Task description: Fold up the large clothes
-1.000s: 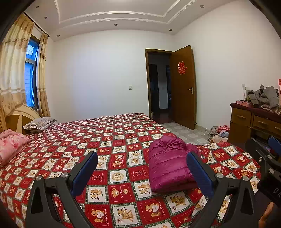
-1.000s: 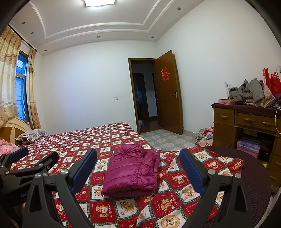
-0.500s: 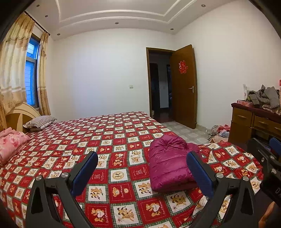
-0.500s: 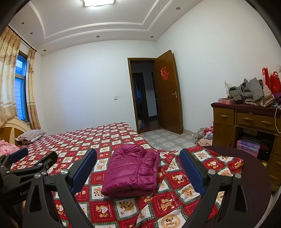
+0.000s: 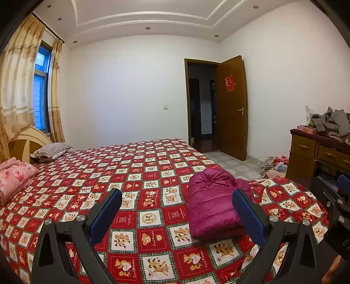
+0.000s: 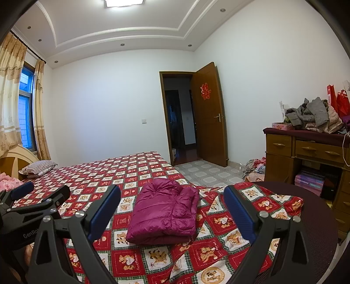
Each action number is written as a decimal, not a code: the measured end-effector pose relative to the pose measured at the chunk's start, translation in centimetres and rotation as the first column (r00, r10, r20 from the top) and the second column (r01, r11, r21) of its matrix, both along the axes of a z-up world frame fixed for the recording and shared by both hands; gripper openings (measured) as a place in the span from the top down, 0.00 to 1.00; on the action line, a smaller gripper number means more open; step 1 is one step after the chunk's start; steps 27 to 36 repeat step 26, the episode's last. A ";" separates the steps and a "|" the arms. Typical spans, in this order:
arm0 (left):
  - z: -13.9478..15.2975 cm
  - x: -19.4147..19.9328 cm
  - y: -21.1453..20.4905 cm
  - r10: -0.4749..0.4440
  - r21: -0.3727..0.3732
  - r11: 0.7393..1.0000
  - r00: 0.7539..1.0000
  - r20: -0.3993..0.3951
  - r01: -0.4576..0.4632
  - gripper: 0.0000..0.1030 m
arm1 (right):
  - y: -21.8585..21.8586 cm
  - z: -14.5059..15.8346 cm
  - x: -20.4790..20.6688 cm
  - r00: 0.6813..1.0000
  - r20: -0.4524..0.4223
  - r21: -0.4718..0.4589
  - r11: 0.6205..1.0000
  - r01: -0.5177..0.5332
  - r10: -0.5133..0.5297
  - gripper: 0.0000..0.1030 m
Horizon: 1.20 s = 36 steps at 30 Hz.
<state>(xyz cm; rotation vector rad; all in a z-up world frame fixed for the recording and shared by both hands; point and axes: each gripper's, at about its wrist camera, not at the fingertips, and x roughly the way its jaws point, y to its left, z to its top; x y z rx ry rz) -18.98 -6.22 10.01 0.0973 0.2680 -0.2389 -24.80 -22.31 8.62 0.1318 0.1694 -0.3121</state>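
Jacket (image 6: 164, 209), purple puffer, lay folded on the bed (image 6: 122, 172) near its foot corner. My left gripper (image 5: 177, 216) & right gripper (image 6: 172, 210) both hung wide open w/ nothing held, above the quilt.

Even, soft light from ceiling panel (image 6: 124, 2), blue dusk at window (image 5: 40, 91); sharp focus, fisheye-bowed dark corners.

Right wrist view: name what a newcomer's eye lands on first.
The folded magenta down jacket lies on the red teddy-bear bedspread, framed between the open right gripper fingers. Behind, a wooden door with a red paper decoration stands open; grey clothes heap on the dresser at right.
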 end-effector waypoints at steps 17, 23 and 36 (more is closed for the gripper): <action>0.2 0.3 0.1 0.004 -0.001 1.000 1.000 -0.015 -0.005 0.02 | 0.0 0.0 0.0 1.000 -0.002 -0.002 1.000 0.000 0.000 0.06; -0.1 0.9 0.3 0.012 0.003 1.000 0.999 -0.040 -0.012 0.02 | 0.1 0.0 0.0 1.000 -0.002 0.000 1.000 0.000 0.000 0.05; -0.2 1.2 0.4 0.019 0.005 1.000 0.999 -0.046 -0.018 0.02 | 0.0 0.0 0.2 1.000 -0.003 -0.001 1.000 0.001 -0.001 0.04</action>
